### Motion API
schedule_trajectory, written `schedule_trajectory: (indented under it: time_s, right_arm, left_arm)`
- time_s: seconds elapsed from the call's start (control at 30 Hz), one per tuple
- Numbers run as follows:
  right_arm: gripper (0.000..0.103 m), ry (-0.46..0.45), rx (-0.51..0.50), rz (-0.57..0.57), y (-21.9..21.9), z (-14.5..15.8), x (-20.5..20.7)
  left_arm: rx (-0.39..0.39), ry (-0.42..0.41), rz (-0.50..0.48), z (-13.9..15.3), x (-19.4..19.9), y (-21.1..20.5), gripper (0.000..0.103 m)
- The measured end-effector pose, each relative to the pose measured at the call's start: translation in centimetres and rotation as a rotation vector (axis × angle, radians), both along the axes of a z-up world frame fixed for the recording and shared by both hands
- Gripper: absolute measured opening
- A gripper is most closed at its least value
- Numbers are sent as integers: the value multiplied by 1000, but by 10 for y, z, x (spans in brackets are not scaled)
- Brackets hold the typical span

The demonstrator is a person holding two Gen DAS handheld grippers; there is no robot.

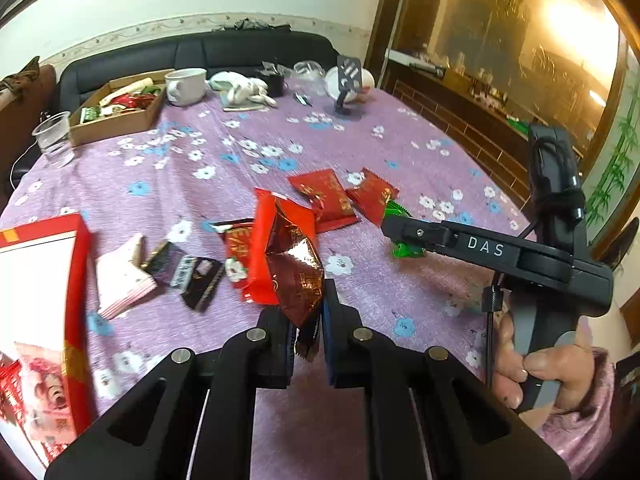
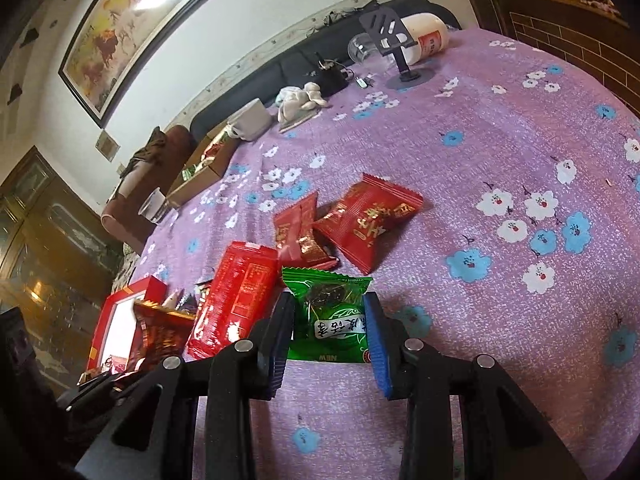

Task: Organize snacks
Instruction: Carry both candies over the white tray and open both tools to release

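My left tongs (image 1: 308, 334) are pinching a dark red foil snack packet (image 1: 298, 276), lifting it above the tabletop (image 1: 400, 148). My right tongs (image 2: 329, 320) are hanging spread around a green snack packet (image 2: 332, 316) that is lying flat.

Legible: "DAS" in white capitals on the black arm of the right gripper (image 1: 400, 236); "NEW", upside down, along the near edge of the green snack packet (image 2: 330, 316), plus large white Chinese characters, likewise inverted, not deciphered.

Soft daylight, window glare, fisheye-warped edges
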State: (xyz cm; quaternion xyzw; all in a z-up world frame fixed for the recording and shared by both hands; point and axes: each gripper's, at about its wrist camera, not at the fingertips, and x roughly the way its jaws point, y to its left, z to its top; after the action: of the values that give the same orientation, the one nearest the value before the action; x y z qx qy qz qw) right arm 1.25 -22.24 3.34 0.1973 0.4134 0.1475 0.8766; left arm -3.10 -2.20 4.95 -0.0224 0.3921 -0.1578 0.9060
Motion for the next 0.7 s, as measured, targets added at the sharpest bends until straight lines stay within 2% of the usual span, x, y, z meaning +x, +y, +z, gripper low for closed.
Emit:
schedule_trajectory:
  time_s: [0.2,0.7]
  right_arm:
    - [36,-59,-3,67,36,12,-10]
    - [35,-95,-16,364,193,32,-31]
  left_arm:
    - [-26,-15,52,8,-14,35,9]
    - [-64,-23,257,8,-53,147,9]
